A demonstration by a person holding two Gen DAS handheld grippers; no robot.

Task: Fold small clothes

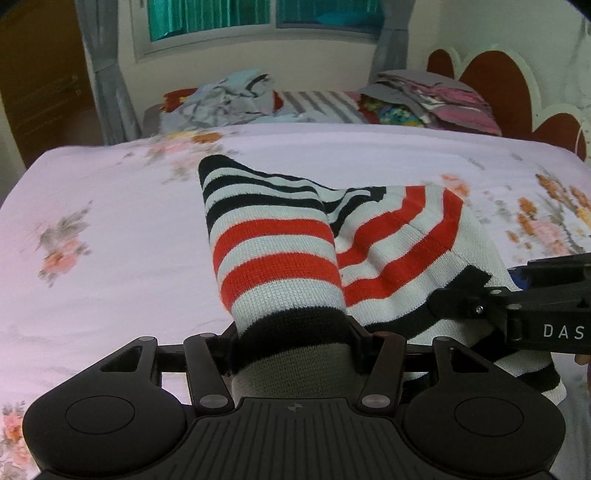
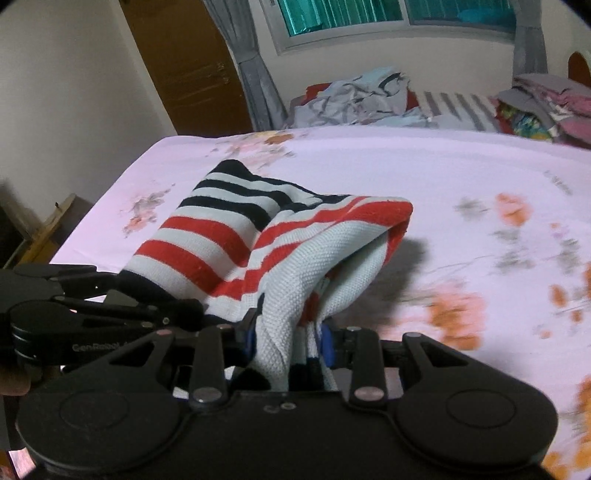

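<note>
Striped knit garment [image 1: 280, 243], in white, red and black bands, bunched up over the middle of the bed [image 1: 110, 221], hanging between two tools with its far end drooping toward the floral sheet

Left hand-held gripper [image 1: 291, 343] pinching a thick roll of the garment at its black band, fingers pressed against the fabric on both sides, not fully together because of the bulk between them

Right hand-held gripper [image 2: 291, 343] clamped on a narrower gathered fold of the same garment, white knit squeezed between blue pads [image 2: 327, 345], jaws close together around the cloth

From the left wrist view, right hand-held gripper [image 1: 458, 302] reaching in just right of the garment, touching its black-edged hem; from the right wrist view, left hand-held gripper [image 2: 155, 295] lying just left of the garment, against its dark band

Beyond the garment, at the far edge of the bed, a loose heap of pale blue and grey clothes [image 1: 229, 99], and right of that heap a stack of folded clothes [image 1: 443, 103] in pink, grey and bright prints

Behind the heap, grey curtains [image 1: 103, 70] and a window [image 1: 258, 18]; right of the folded stack, a red scalloped headboard [image 1: 495, 85]
</note>
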